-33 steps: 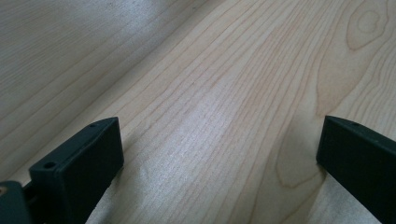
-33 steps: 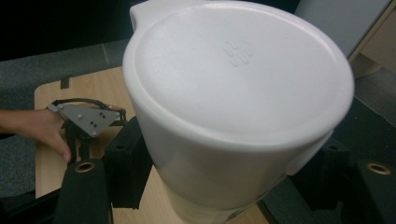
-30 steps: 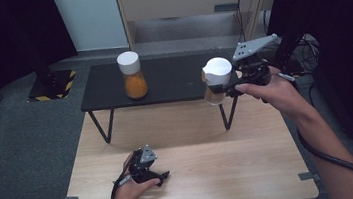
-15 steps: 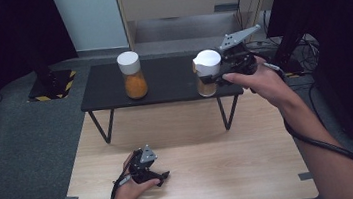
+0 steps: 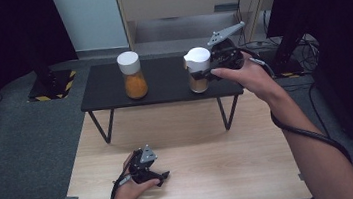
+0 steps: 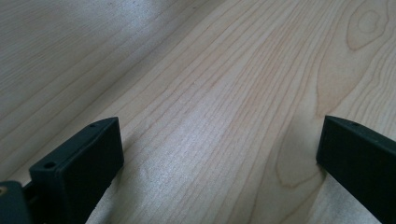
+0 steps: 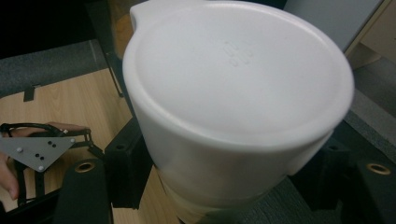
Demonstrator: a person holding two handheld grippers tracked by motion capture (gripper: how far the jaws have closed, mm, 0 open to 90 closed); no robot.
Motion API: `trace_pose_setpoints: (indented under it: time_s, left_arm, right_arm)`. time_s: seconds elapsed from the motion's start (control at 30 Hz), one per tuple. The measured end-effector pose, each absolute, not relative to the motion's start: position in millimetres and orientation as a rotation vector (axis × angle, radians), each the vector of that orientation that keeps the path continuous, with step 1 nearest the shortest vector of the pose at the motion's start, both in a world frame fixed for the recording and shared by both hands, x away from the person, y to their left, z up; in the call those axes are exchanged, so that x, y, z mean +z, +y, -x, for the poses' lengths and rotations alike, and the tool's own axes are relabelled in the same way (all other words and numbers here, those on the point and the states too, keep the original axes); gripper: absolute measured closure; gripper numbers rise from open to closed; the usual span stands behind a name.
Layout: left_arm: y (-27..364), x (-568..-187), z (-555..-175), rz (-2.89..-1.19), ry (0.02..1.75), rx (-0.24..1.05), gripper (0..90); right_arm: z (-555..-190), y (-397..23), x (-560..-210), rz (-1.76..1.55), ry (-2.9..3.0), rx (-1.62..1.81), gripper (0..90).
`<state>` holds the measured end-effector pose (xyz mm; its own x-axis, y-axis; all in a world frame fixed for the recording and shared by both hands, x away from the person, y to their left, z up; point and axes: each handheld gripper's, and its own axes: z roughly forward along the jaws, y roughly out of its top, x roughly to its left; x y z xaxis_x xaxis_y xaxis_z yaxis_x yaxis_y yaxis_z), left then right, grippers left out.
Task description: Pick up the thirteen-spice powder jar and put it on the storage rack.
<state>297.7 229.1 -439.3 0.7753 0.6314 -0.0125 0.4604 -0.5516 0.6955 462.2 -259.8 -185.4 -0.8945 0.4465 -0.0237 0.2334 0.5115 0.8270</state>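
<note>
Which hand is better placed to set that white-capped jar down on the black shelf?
Right. The right tongs already clamp the jar over the shelf. The left tongs rest open and empty on the table.

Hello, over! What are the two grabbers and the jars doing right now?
Right gripper shut on white-lidded jar, over black shelf. Left gripper open, resting on wooden table. Orange jar standing well apart.

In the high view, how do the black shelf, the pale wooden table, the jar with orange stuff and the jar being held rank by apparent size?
1. Wooden table
2. Black shelf
3. The orange-filled jar and the jar clamped in the right gripper look alike, so I won't rank them.
</note>
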Motion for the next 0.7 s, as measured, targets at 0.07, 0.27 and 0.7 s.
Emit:
trace_pose_setpoints:
  time_s: [0.07, 0.27, 0.7]
  left_arm:
    - [229.1, -439.3, -297.7, -2.254, 0.808, 0.311, 0.0]
    - [229.1, -439.2, -297.8, -2.255, 0.808, 0.311, 0.0]
    - [229.1, -439.4, -297.7, -2.254, 0.807, 0.312, 0.0]
  right_arm:
    - [-464.4, -259.6, -187.1, -0.59, 2.522, 1.326, 31.4]
    - [-468.5, -260.3, -191.0, -0.609, 2.528, 1.325, 31.4]
    - [-468.0, -264.4, -194.7, -0.626, 2.518, 1.346, 31.2]
